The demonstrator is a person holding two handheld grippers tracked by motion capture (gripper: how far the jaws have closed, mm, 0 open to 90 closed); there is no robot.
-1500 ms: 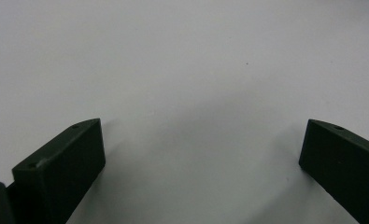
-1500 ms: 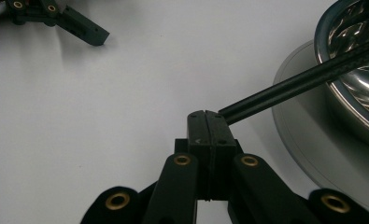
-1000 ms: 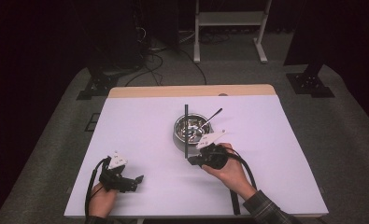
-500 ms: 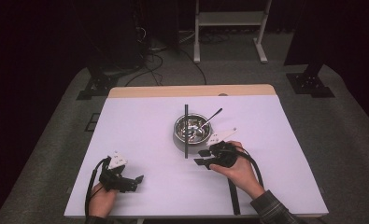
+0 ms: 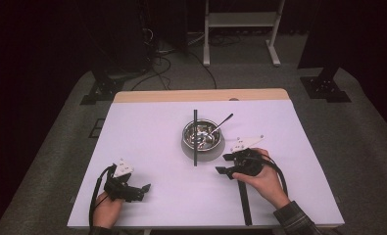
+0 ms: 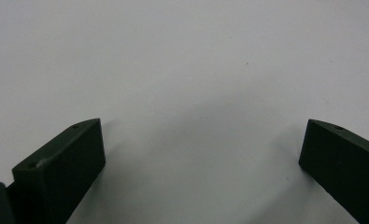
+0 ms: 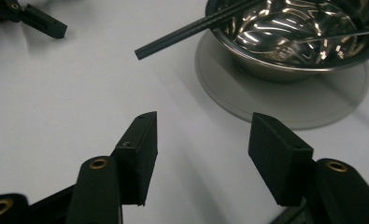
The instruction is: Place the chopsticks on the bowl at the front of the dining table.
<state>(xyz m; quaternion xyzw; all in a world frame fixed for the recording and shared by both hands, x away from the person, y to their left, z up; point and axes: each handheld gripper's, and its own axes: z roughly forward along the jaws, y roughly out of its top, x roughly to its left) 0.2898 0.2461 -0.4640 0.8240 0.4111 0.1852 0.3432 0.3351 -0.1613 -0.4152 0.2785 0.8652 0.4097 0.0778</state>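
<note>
No brand, label or readable writing appears on any item on the table (image 5: 147,137).

Right gripper (image 5: 226,163): held in the person's right hand (image 5: 259,177) near the table's front edge, just to the right of the steel bowl (image 5: 201,135) and apart from it. The jaws point left, toward the table's centre line. They have just been opening and now stand apart with nothing between them; in the right gripper view (image 7: 202,135) bare table surface lies in the gap. The forearm enters from the lower right, sleeve (image 5: 295,221) visible.

Left gripper (image 5: 143,188): held in the left hand (image 5: 106,209) at the front left of the table, low over the surface, jaws pointing right. In the left gripper view (image 6: 202,154) the jaws stand wide apart over bare white table, gripping nothing.

Black rod (image 5: 195,137): it lies across the rim of the bowl, running front to back, its near end overhanging the table (image 7: 191,28). A spoon (image 5: 221,123) rests in the bowl, handle pointing back right. A second black strip (image 5: 244,203) lies on the table under the right hand.
</note>
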